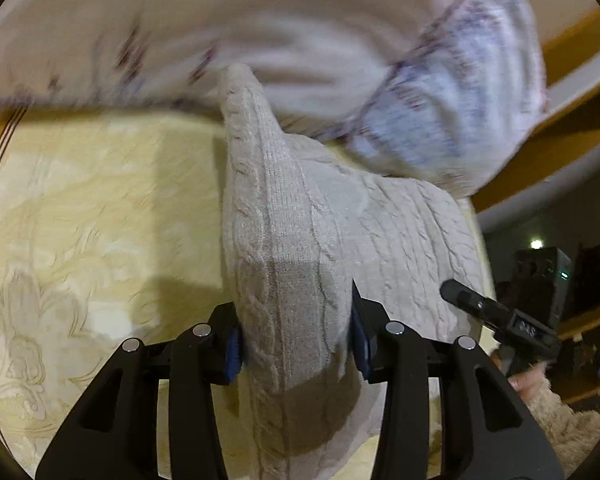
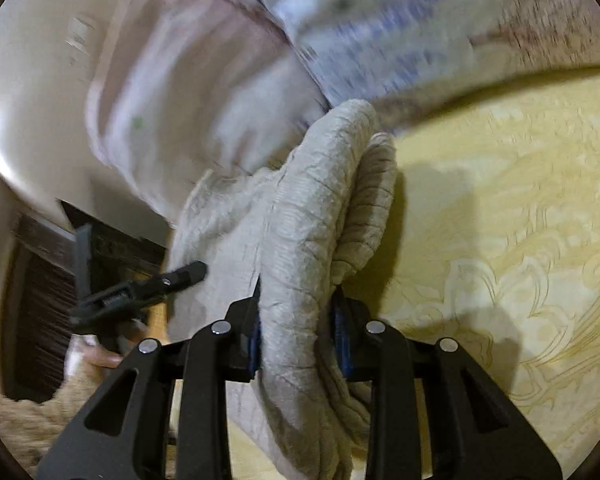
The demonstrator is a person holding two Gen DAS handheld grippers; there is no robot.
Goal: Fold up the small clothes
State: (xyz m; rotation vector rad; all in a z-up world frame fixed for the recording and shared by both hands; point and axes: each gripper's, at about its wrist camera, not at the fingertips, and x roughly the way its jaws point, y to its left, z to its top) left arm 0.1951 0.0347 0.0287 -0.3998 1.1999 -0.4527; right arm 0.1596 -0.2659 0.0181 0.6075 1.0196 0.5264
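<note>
1. No text, label, brand or number can be read in either view; the marking on the right gripper (image 1: 530,330), seen from the left wrist, is too blurred to make out.

A yellow cloth (image 1: 92,208) with a pale floral pattern covers the surface, striped along one edge. Beyond it — a cream wall (image 2: 32,92), orange-brown trim (image 1: 572,44) and, in a dim corner, a dark box (image 1: 540,280) showing small lights.

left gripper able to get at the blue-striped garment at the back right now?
Probably not. The left gripper is shut on the beige knit garment, which also lies between it and the blue-striped garment; it would need to let go first.
</note>
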